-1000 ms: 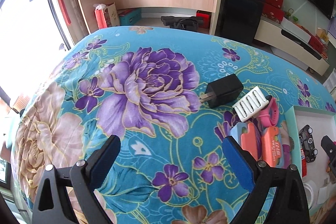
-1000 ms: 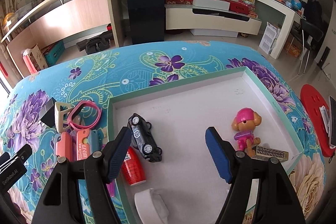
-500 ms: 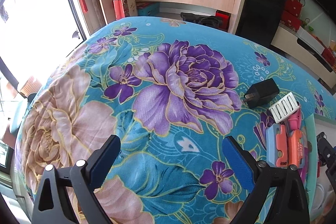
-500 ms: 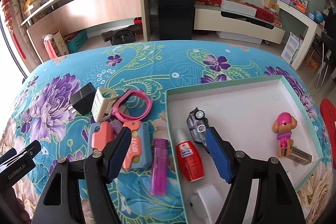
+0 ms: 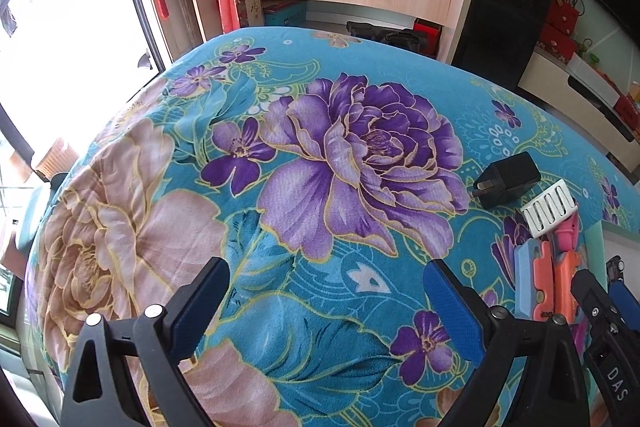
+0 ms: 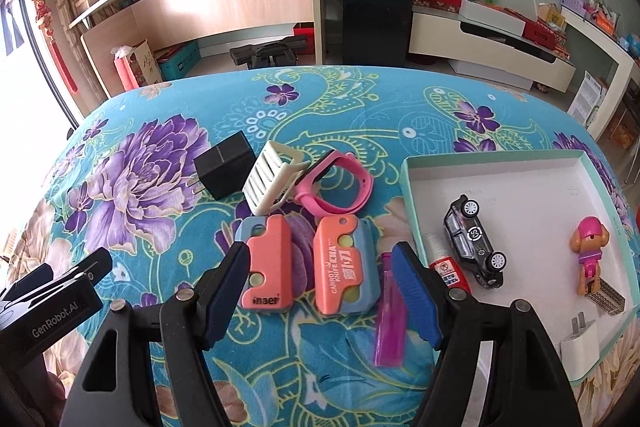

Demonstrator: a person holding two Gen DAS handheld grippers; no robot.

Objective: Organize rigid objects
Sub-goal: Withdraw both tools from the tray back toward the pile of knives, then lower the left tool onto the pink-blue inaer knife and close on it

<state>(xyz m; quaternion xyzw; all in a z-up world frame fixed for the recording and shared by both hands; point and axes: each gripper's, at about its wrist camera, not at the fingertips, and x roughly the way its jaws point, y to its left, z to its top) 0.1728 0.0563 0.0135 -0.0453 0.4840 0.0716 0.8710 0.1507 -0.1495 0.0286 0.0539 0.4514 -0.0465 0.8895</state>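
Tabletop (image 6: 360, 107) is covered by floral cloth. Tray (image 6: 408, 195) at right holds toy car (image 6: 474, 243) and pup figure (image 6: 590, 255). Two orange-blue cutters (image 6: 268, 267) (image 6: 346, 263) are seen between the wide, empty jaws of right gripper (image 6: 324, 291). Left gripper (image 5: 326, 297) jaws wide, nothing held; black charger (image 5: 508, 179) well ahead.

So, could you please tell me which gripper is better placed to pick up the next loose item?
Right. The right gripper hangs open over the two carrot knives; the left gripper faces bare cloth.
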